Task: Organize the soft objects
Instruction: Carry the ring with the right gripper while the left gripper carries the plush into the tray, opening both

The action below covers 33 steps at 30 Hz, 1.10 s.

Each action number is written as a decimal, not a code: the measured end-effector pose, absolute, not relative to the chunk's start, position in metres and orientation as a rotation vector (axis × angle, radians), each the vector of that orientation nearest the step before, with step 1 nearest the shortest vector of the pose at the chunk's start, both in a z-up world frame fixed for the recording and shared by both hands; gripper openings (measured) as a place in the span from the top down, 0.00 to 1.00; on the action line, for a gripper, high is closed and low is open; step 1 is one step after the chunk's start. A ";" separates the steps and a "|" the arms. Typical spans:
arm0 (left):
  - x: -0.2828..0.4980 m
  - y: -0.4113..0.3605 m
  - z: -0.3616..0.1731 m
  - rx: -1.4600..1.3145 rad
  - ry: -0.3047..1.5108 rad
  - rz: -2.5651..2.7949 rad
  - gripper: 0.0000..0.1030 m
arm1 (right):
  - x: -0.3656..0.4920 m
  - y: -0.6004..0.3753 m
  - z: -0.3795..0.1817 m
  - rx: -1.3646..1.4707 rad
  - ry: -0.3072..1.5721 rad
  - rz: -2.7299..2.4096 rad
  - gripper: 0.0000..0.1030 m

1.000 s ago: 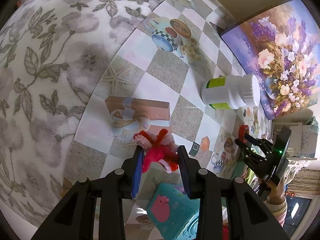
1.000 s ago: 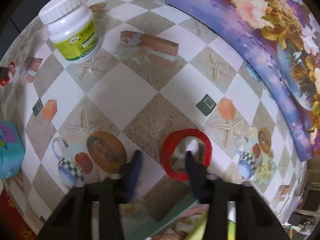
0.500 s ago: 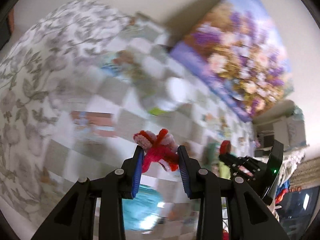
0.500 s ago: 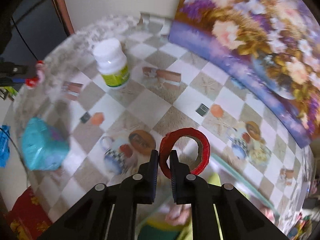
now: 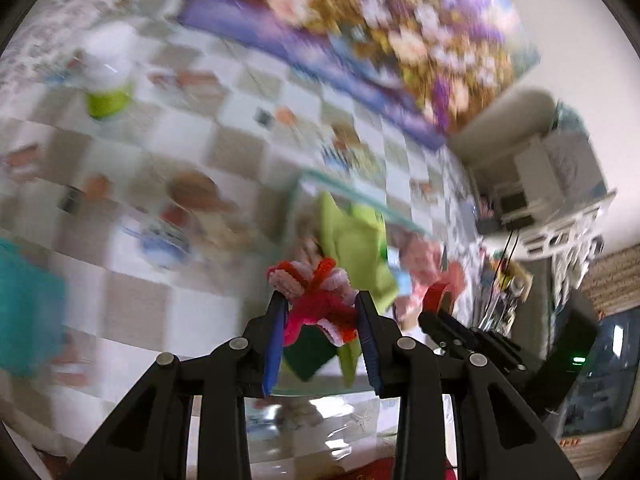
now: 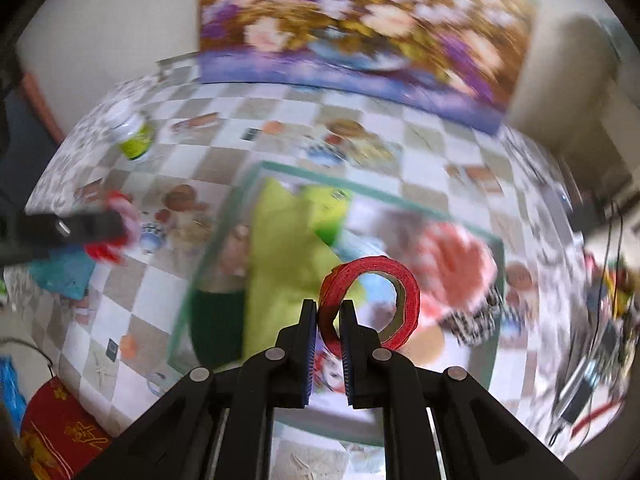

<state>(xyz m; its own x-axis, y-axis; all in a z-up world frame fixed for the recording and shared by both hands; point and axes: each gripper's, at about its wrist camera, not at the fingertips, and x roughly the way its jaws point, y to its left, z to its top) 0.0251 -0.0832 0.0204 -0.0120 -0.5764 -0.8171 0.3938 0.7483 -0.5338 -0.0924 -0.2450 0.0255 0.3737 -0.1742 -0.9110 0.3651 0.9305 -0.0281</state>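
Both views blurred; detail limited.

Left tool (image 5: 322, 308) closed partway on a red and pink fuzzy toy (image 5: 316, 300), pinched between its two pads, carried above the desk (image 5: 192, 132) just short of the clear tray (image 6: 208, 248). Right tool (image 6: 328, 320) nearly closed, gripping the wall of a red tape roll (image 6: 372, 300) with one pad inside the ring; roll hangs over the tray, above the yellow-green cloth (image 6: 288, 256) and pink item (image 6: 460, 268) already lying in it.

Risks, as I judge them:
- Toy is held by its thin middle; soft pile could slip out if released early, landing on the desk beside the tray rim.
- Both tools converge on the same tray; the right one shows close beside the left in the left view, so a clash is possible.
- Tape held at one edge may swing or roll on release.

Pose: both tools tilted forward and downward toward the tray, left approaching from its left side.
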 end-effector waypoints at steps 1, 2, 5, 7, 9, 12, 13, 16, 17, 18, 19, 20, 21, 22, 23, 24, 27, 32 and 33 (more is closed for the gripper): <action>0.020 -0.092 0.014 -0.142 1.396 -0.770 0.65 | -0.095 -0.248 0.025 0.201 1.133 -0.352 0.88; 0.016 -0.098 0.010 -0.129 1.403 -0.771 0.65 | -0.096 -0.251 0.024 0.218 1.126 -0.356 0.88; 0.009 -0.119 -0.007 -0.129 1.421 -0.779 0.65 | -0.095 -0.257 0.016 0.243 1.129 -0.378 0.88; 0.004 -0.127 -0.015 -0.123 1.427 -0.789 0.64 | -0.097 -0.258 0.012 0.267 1.122 -0.372 0.86; 0.002 -0.129 -0.022 -0.121 1.445 -0.790 0.58 | -0.100 -0.259 0.011 0.279 1.112 -0.377 0.84; 0.001 -0.122 -0.023 -0.146 1.441 -0.790 0.42 | -0.108 -0.261 0.012 0.302 1.089 -0.387 0.81; 0.001 -0.119 -0.022 -0.148 1.434 -0.790 0.38 | -0.111 -0.261 0.013 0.311 1.083 -0.387 0.78; -0.001 -0.110 -0.017 -0.130 1.395 -0.772 0.32 | -0.119 -0.256 0.012 0.331 1.069 -0.385 0.69; -0.002 -0.106 -0.016 -0.119 1.381 -0.759 0.30 | -0.121 -0.254 0.012 0.333 1.066 -0.382 0.68; -0.004 -0.101 -0.014 -0.103 1.362 -0.741 0.26 | -0.123 -0.252 0.012 0.337 1.062 -0.380 0.67; -0.006 -0.096 -0.012 -0.084 1.342 -0.725 0.22 | -0.127 -0.248 0.012 0.343 1.055 -0.379 0.66; -0.008 -0.092 -0.010 -0.059 1.319 -0.707 0.20 | -0.130 -0.245 0.012 0.349 1.047 -0.382 0.54; -0.011 -0.087 -0.006 -0.019 1.280 -0.678 0.16 | -0.132 -0.243 0.012 0.349 1.041 -0.386 0.38; -0.013 -0.083 -0.003 0.003 1.256 -0.661 0.12 | -0.134 -0.240 0.012 0.345 1.037 -0.389 0.33; -0.015 -0.079 0.001 0.030 1.225 -0.640 0.11 | -0.136 -0.235 0.012 0.332 1.035 -0.389 0.30; -0.017 -0.074 0.005 0.054 1.191 -0.616 0.10 | -0.137 -0.230 0.012 0.319 1.032 -0.390 0.30; -0.025 -0.064 0.014 0.115 1.125 -0.572 0.05 | -0.142 -0.222 0.014 0.307 1.013 -0.401 0.18; -0.037 -0.055 0.018 0.162 1.089 -0.541 0.04 | -0.149 -0.212 0.016 0.298 0.990 -0.400 0.04; -0.038 -0.052 0.018 0.157 1.092 -0.536 0.04 | -0.150 -0.211 0.017 0.296 0.988 -0.401 0.01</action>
